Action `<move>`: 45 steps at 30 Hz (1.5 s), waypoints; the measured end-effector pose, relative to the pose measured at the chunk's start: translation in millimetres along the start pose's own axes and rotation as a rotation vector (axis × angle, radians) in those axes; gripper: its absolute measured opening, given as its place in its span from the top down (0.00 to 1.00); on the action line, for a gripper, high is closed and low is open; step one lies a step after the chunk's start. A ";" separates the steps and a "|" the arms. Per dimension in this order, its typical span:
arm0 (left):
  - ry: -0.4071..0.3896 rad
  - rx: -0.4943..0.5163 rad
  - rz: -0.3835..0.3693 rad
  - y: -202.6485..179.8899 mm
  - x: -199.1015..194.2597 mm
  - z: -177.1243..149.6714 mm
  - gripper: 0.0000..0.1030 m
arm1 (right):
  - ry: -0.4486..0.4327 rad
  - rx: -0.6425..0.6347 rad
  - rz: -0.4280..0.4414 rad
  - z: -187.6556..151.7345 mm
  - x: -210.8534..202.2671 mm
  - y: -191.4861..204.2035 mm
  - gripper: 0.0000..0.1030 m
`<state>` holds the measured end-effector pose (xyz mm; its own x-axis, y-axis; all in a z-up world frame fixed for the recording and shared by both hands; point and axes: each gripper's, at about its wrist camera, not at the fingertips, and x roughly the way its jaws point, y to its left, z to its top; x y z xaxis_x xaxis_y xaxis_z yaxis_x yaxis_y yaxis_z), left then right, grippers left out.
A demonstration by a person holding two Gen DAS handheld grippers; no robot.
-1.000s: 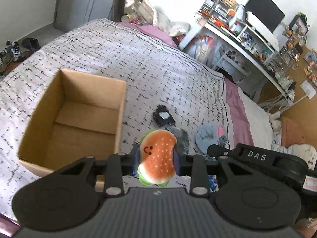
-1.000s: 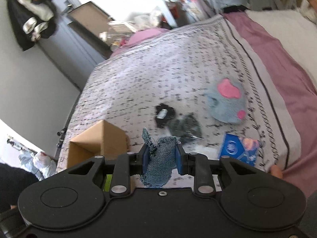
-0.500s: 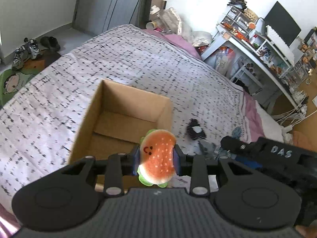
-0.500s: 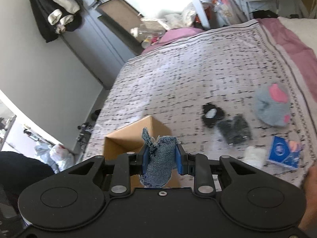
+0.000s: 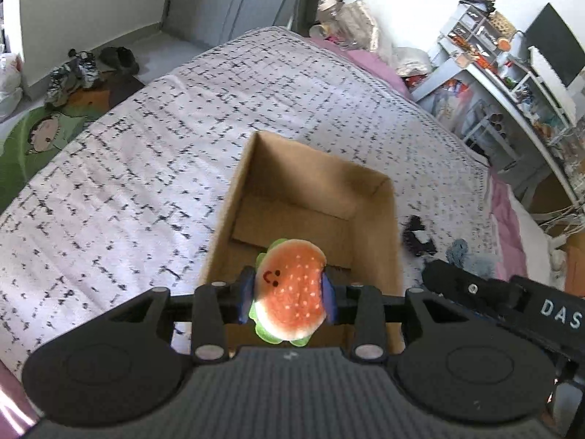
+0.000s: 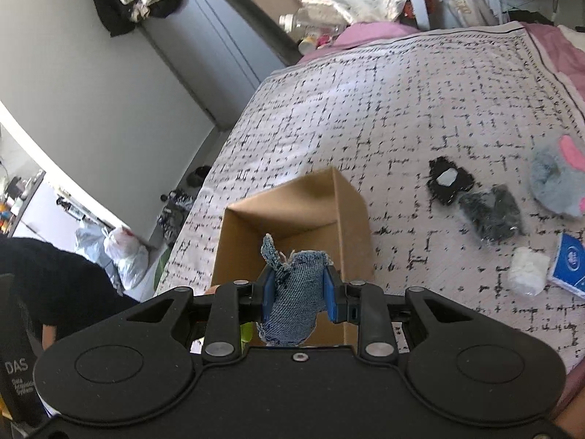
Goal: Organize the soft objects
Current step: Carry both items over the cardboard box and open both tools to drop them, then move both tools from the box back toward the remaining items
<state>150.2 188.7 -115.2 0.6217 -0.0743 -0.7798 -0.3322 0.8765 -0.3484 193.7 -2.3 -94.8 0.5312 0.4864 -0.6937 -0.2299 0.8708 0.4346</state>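
My left gripper is shut on a plush hamburger with a smiling face and holds it above the near end of an open cardboard box. My right gripper is shut on a blue denim piece above the near side of the same box. The box stands on the patterned bedspread and its inside looks bare. The right gripper's body shows at the right of the left wrist view.
On the bedspread right of the box lie a black item, a dark grey piece, a grey and pink plush, a white wad and a blue packet. A cluttered desk stands beyond the bed.
Both grippers have moved left with their loads, from over the loose items to above the box. Neither grip has changed.
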 end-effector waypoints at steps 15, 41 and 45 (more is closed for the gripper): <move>0.014 -0.016 0.050 6.7 -8.0 2.4 0.51 | 0.056 0.026 0.072 -5.9 12.6 1.9 0.59; -0.011 0.063 0.073 -86.8 -40.9 -22.1 0.17 | -0.069 0.037 -0.071 20.0 -87.5 -89.1 0.07; -0.020 0.082 0.067 -105.9 -42.2 -28.9 0.10 | -0.075 0.035 -0.098 20.4 -96.6 -103.2 0.05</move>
<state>138.6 85.3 -60.4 0.6147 -0.0054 -0.7888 -0.3148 0.9152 -0.2516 182.8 -140.6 -60.9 0.6096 0.3911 -0.6895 -0.1457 0.9103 0.3875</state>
